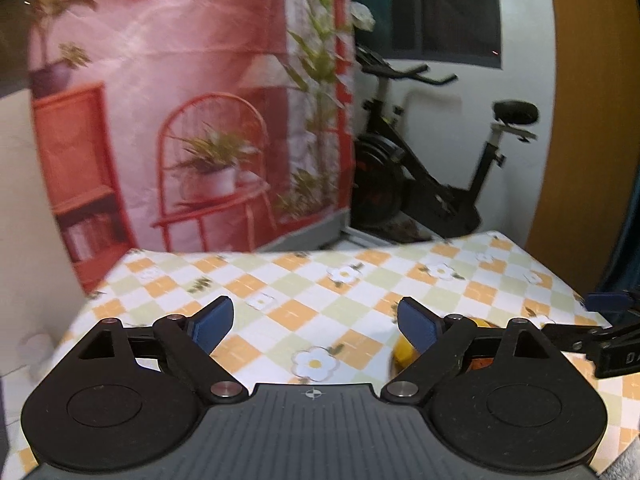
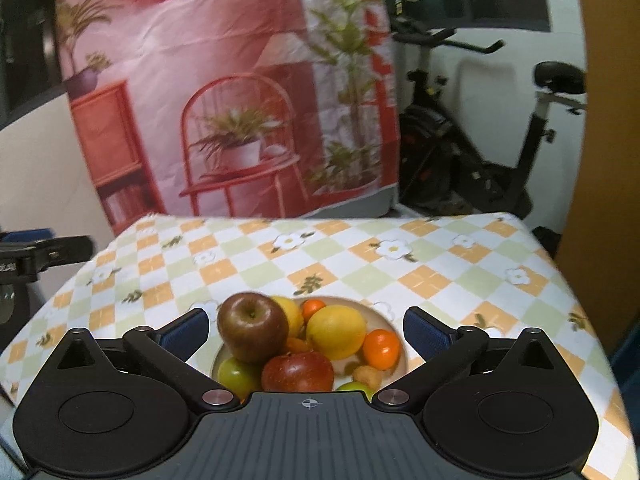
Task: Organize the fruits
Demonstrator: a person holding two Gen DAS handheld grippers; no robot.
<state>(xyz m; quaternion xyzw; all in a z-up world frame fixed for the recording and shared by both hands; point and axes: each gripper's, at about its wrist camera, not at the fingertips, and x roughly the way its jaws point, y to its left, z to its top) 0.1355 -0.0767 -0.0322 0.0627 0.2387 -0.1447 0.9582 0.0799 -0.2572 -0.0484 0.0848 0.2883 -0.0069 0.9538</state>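
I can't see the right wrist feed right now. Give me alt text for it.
A plate piled with fruit sits on the checked tablecloth just ahead of the open, empty right tongs: two red apples, a lemon, small oranges and green fruit. Behind the table hang a pink printed backdrop and an exercise bike.

Mixed fruits [image 2: 304,344] heaped on plate [image 2: 394,334]

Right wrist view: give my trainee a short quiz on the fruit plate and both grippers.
1. True or false: the right gripper holds the dark apple.
2. Which fruit lies between the lemon and the plate rim? A banana; B orange; C grape
3. Fill in: the left gripper hangs over bare ____.

Key: 1 false, it is open and holds nothing; 2 B, the orange; 3 tablecloth.
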